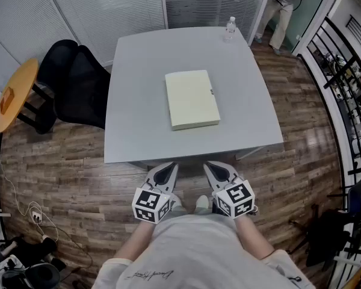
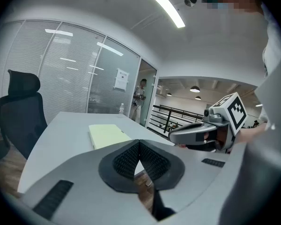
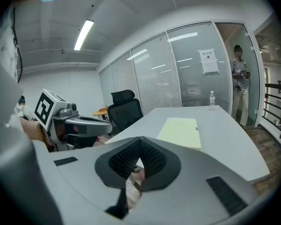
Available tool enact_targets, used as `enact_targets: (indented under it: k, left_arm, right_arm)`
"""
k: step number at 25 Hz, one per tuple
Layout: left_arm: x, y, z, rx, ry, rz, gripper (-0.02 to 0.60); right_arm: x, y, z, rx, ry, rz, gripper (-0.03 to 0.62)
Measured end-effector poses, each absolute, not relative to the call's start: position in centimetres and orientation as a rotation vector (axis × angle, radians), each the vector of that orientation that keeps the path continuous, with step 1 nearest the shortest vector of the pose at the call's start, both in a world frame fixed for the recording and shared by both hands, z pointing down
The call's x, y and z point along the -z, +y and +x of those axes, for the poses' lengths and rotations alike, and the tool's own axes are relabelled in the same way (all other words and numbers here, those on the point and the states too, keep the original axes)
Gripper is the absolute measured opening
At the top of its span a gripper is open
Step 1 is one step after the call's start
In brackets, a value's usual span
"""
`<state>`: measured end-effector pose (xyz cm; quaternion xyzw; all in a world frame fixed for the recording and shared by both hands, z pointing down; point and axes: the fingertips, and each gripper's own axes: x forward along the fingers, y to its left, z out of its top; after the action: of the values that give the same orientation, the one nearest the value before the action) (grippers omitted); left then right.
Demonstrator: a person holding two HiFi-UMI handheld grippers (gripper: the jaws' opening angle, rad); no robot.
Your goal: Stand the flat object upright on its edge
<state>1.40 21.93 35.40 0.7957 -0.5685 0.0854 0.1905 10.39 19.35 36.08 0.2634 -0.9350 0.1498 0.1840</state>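
Note:
A pale yellow flat box (image 1: 192, 98) lies flat in the middle of the grey table (image 1: 138, 131); it also shows as the box (image 2: 107, 135) and the box (image 3: 180, 131) in the two gripper views. My left gripper (image 1: 166, 172) and right gripper (image 1: 215, 171) hang side by side close to the person's body, short of the table's near edge and apart from the box. Both are shut with nothing between the jaws. The left gripper view shows the right gripper (image 2: 178, 136), and the right gripper view shows the left gripper (image 3: 100, 124).
A clear water bottle (image 1: 230, 29) stands at the table's far right corner. A black office chair (image 1: 75, 83) sits left of the table, with a round orange side table (image 1: 15, 92) beyond it. A person (image 1: 281, 8) stands by the doorway at the back right. Cables lie on the wooden floor at left.

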Motion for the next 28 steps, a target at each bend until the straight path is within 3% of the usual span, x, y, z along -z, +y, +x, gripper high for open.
enact_targets:
  k: [28]
  left_arm:
    - [-35.3,22.2,-1.6,-0.278,-1.499,2.329,0.012]
  right_arm:
    - [-35.8,20.0,7.0,-0.501,-2.644,0.857,0.025]
